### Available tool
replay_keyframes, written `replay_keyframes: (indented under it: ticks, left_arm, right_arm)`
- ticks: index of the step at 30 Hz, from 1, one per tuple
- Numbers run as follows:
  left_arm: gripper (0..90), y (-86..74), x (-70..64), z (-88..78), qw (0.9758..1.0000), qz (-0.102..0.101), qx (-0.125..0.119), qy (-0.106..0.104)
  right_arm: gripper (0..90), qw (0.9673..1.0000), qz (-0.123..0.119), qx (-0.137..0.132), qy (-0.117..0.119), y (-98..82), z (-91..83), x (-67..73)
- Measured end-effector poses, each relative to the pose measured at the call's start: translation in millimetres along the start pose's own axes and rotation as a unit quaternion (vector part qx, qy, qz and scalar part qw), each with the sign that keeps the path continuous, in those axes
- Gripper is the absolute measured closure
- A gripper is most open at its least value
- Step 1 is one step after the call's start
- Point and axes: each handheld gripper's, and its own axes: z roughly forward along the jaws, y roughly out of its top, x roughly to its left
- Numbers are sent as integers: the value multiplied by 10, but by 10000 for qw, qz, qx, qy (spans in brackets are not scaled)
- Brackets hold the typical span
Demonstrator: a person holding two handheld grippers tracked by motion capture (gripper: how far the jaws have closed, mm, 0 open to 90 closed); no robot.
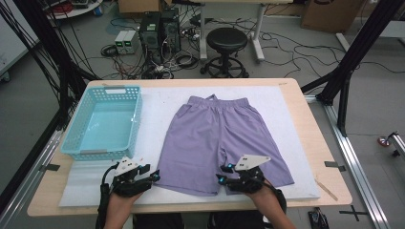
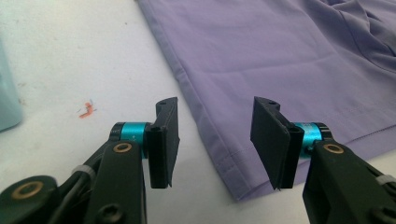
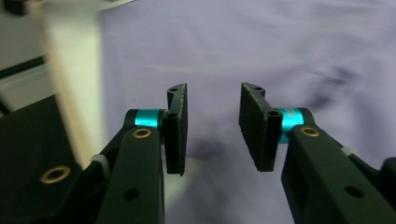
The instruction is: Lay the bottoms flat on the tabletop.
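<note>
A pair of purple shorts [image 1: 215, 133] lies flat on a white mat [image 1: 157, 100], waistband at the far side and leg hems toward me. My left gripper [image 1: 150, 172] sits at the near left corner of the left leg hem. In the left gripper view its jaws [image 2: 215, 140] stand open, with the side seam and hem corner of the shorts [image 2: 280, 56] lying on the mat between them. My right gripper [image 1: 223, 172] hovers at the near hem by the crotch. The right gripper view is blurred; its jaws [image 3: 212, 126] are open over purple cloth [image 3: 280, 46], gripping nothing.
A light blue plastic basket [image 1: 136, 119] stands on the mat's left part, with no contents. The mat covers most of a wooden table [image 1: 315, 138]. A small orange mark [image 2: 85, 110] is on the mat near the left gripper. A black stool [image 1: 227, 40] and cables are beyond the table.
</note>
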Motion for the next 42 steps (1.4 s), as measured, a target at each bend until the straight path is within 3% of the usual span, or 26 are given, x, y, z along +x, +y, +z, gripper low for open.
replay_keyframes:
  ticks: [4,6,7,9,12,13,15,19,22,24,26,28,31,32,33,35,36,37,38,39,40,42]
  left_arm:
    - [517,-3,3,-24,10000,-27,-22,7]
    - [517,-5,6,-38,10000,-27,-31,13]
    - [518,-5,8,-44,10000,-23,-27,3]
    - [518,-4,7,-50,10000,-48,-37,-2]
    - [517,-4,9,-46,10000,-37,-18,-22]
    - [517,-3,7,-43,10000,-34,-5,-30]
    - [517,0,1,-36,10000,-29,2,-49]
    - [516,2,-3,-22,10000,-34,38,-59]
    - [510,0,0,-12,9999,-71,62,-54]
    - [507,-7,4,-3,9999,-78,120,-47]
    - [508,-18,5,13,9998,-104,182,-49]
    - [514,-27,0,33,9996,-105,241,-78]
    - [583,-38,-29,56,9995,28,318,-53]
    - [583,-35,-34,54,9994,92,344,-17]
    - [658,-39,-48,50,9990,237,359,80]
    - [749,-49,-83,45,9977,483,390,261]
    - [800,-49,-83,45,9977,483,390,261]
    - [849,-48,-102,44,9971,573,410,293]
    - [849,-47,-121,42,9965,646,443,285]
    - [883,-48,-146,40,9956,737,468,337]
    - [883,-46,-160,38,9951,788,482,346]
    - [886,-39,-130,-7,9957,677,579,257]
  right_arm:
    - [680,9991,-258,223,244,14,116,109]
    - [735,9971,-399,543,344,-30,202,146]
    - [735,9971,-399,543,344,-30,202,146]
    - [838,9970,-367,579,365,-69,203,155]
    - [900,9954,-361,645,603,-75,191,166]
    - [900,9954,-361,645,603,-75,191,166]
    - [900,9930,-379,691,879,-87,185,181]
    - [896,9910,-263,710,1100,-105,169,170]
    - [748,9899,-71,607,1278,-119,140,133]
    - [733,9920,138,319,1215,-105,82,65]
    - [703,9948,369,123,942,-91,12,1]
    - [705,9973,441,86,580,-94,-28,-47]
    - [730,9991,313,204,198,-88,8,-55]
    - [730,9991,313,204,198,-88,8,-55]
    - [730,9989,197,406,-88,-68,73,-28]
    - [733,9973,119,642,-324,-58,145,0]
    - [733,9973,119,642,-324,-58,145,0]
    - [809,9971,25,656,-379,-49,164,25]
    - [809,9971,25,656,-379,-49,164,25]
    - [894,9970,-81,710,-309,-36,167,55]
    - [894,9970,-81,710,-309,-36,167,55]
    - [898,9970,-26,773,-49,-31,157,70]
